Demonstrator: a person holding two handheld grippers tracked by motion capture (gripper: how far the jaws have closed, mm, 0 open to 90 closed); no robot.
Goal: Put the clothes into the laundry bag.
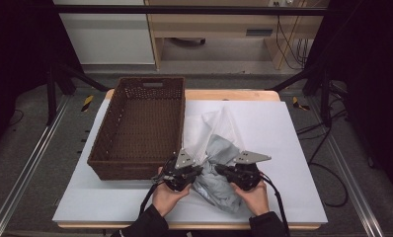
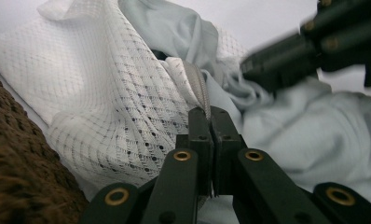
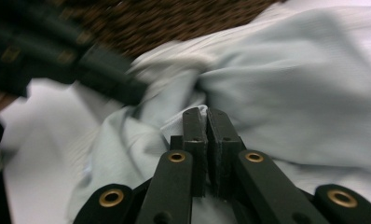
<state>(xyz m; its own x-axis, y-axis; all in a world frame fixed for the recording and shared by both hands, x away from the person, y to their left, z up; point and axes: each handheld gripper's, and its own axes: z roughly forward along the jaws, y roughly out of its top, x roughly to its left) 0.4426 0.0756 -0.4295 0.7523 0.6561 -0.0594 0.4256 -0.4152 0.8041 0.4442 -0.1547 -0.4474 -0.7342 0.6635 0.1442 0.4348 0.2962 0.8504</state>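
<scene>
**On the worktop, two claws pinch a bundle of cloth**

At the left of the white worktop [image 1: 283, 148] stands a brown woven basket [image 1: 140, 128]. Its inside looks bare. Just beside it, to the right, lies a heap of clothes: a white net cloth [image 1: 204, 128] at the back and a pale grey cloth [image 1: 219, 168] at the front, touching each other.

The left claw [image 1: 197, 170] sits at the near corner of the basket. Its jaws are pressed tight together on a ribbed edge of the white net cloth [image 2: 127, 93], as the left gripper view shows.

The right claw [image 1: 219, 169] is close by, facing the left one. Its jaws are squeezed together on a fold of the pale grey cloth [image 3: 291, 93].

A hand holds each claw from the near edge.
</scene>
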